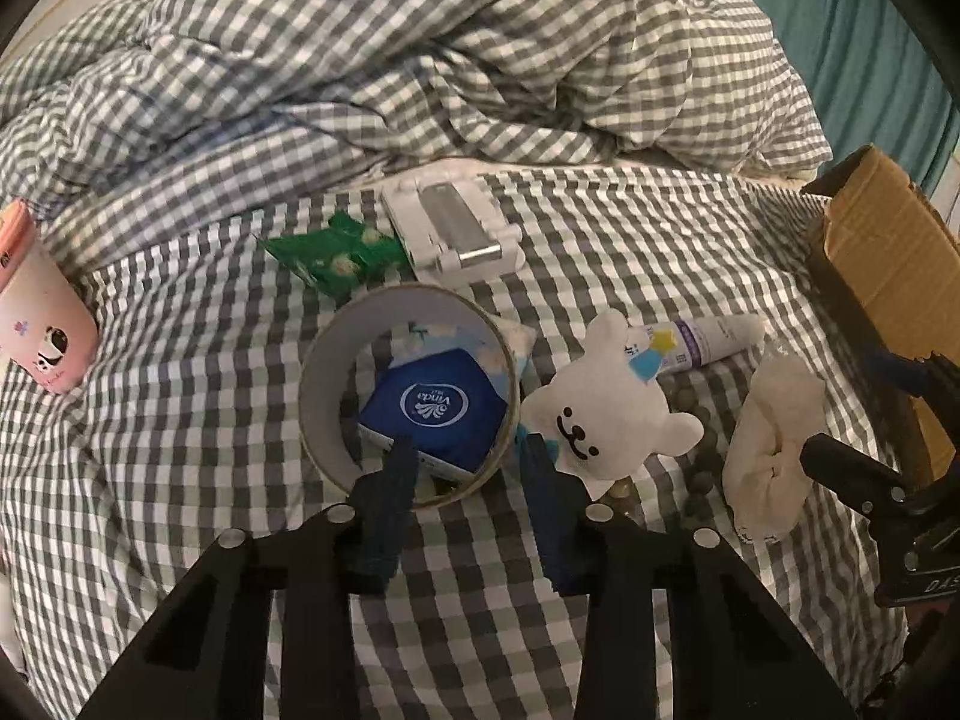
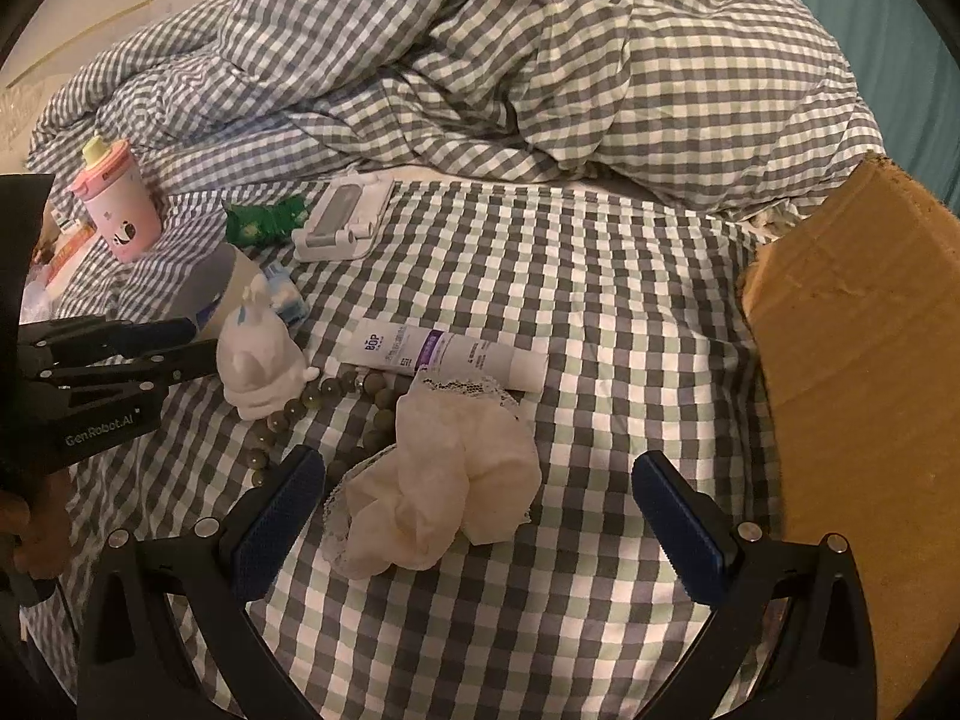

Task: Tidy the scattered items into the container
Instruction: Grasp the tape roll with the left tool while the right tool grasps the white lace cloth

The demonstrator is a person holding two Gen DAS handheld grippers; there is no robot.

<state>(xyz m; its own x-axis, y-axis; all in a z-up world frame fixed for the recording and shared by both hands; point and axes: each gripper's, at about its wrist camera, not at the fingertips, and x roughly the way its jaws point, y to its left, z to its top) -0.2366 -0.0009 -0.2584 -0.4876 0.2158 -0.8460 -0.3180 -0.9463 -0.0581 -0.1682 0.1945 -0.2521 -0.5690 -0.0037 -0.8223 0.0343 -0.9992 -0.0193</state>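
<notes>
Left wrist view shows the left gripper (image 1: 465,450) half closed over the near wall of the tape roll (image 1: 408,390): one finger (image 1: 390,492) is inside the ring, the other outside, and I cannot tell if they press it. A blue tissue pack (image 1: 435,414) lies inside the ring. The plush bear (image 1: 606,408) sits just right of the fingers. The right gripper (image 2: 480,498) is wide open, with the white cloth (image 2: 444,480) between its fingers, not touched. The tube (image 2: 444,357) lies beyond the cloth, and the cardboard box (image 2: 858,396) stands right of the fingers.
</notes>
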